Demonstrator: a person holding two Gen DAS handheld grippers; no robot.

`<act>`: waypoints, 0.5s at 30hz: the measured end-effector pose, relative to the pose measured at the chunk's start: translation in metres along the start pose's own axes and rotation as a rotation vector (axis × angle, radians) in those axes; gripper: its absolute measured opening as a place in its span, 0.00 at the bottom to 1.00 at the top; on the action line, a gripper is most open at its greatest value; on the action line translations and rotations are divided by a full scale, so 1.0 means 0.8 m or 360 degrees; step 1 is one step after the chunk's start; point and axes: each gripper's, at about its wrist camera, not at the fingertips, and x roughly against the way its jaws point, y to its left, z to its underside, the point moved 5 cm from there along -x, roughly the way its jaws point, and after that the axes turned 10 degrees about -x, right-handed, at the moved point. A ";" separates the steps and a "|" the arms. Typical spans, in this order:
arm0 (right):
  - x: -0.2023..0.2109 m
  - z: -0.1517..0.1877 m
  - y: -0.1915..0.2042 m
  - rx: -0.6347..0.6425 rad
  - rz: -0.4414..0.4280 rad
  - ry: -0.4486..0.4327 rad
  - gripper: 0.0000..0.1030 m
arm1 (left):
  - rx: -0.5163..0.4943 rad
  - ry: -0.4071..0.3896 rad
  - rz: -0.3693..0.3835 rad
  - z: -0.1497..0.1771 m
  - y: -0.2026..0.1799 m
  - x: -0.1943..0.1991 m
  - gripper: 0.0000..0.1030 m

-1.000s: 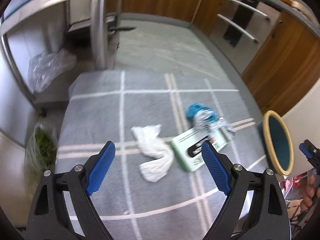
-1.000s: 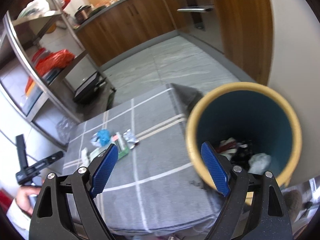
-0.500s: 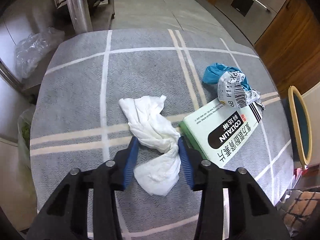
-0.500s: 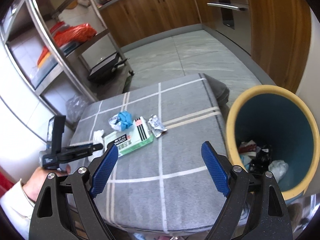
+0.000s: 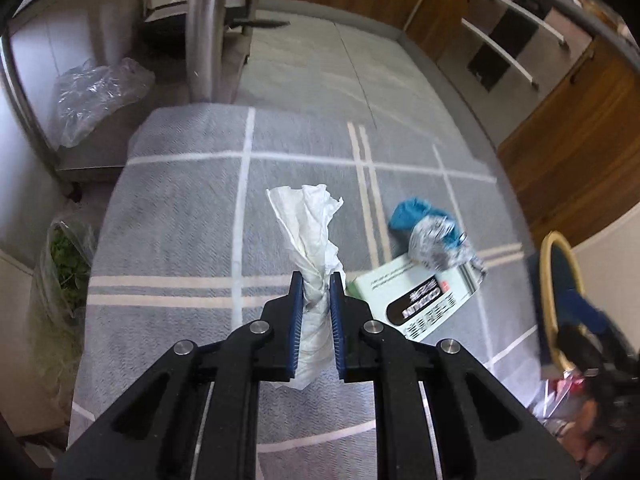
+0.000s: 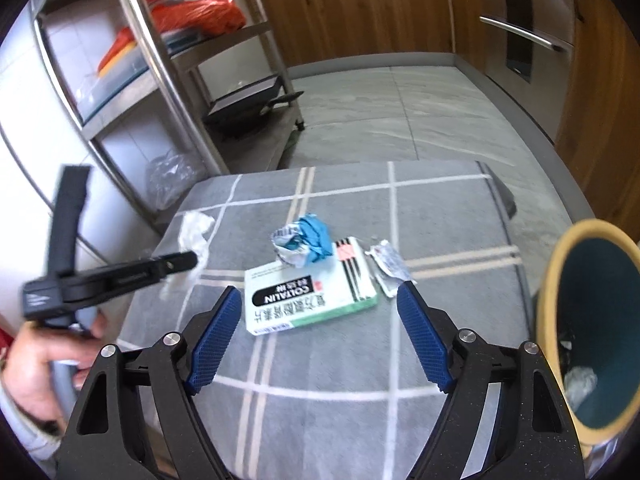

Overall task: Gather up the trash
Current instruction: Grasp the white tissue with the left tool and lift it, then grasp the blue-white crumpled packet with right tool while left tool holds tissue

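The left gripper [image 5: 314,280] has just been closing its jaws, and now they squeeze a white paper tissue [image 5: 308,232] between them. The tissue is twisted and crumpled. Its top end sticks out past the blue pads and its bottom end hangs down behind them. In the right wrist view the left gripper [image 6: 188,260] shows from the side, with the blurry tissue [image 6: 194,232] at its tip and a hand [image 6: 44,364] holding its handle.

The right gripper [image 6: 320,296] has its jaws wide apart with nothing in them. They have just closed a tiny bit. Between the jaws and a little past them lies a flat cardboard box [image 6: 308,292] on the desk [image 6: 440,208]. The box is white and green with red and black stripes at one end. A black patch on it reads COLTALIN, and there is Chinese writing next to it.

A crumpled ball of blue and printed paper [image 6: 304,240] rests at the far edge of the box, touching it. A small silver torn wrapper [image 6: 388,264] lies just beside the box, near the right jaw tip.

The desk wears a grey cloth with white and cream lines in squares.

A round bin [image 6: 548,296] with a yellow rim and dark teal inside stands at the right of the desk. Some trash [image 6: 580,380] lies in it
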 end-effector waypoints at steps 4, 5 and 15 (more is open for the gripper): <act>-0.028 -0.006 0.017 0.0070 0.0018 0.0021 0.78 | 0.0068 -0.0080 0.0028 -0.010 0.005 0.021 0.12; -0.036 -0.008 0.021 0.0084 0.0024 0.0023 0.78 | 0.0072 -0.0090 0.0032 -0.013 0.006 0.024 0.12; -0.108 -0.021 0.033 0.0168 0.0163 0.0077 0.78 | 0.0122 -0.0104 0.0089 -0.017 0.008 0.025 0.12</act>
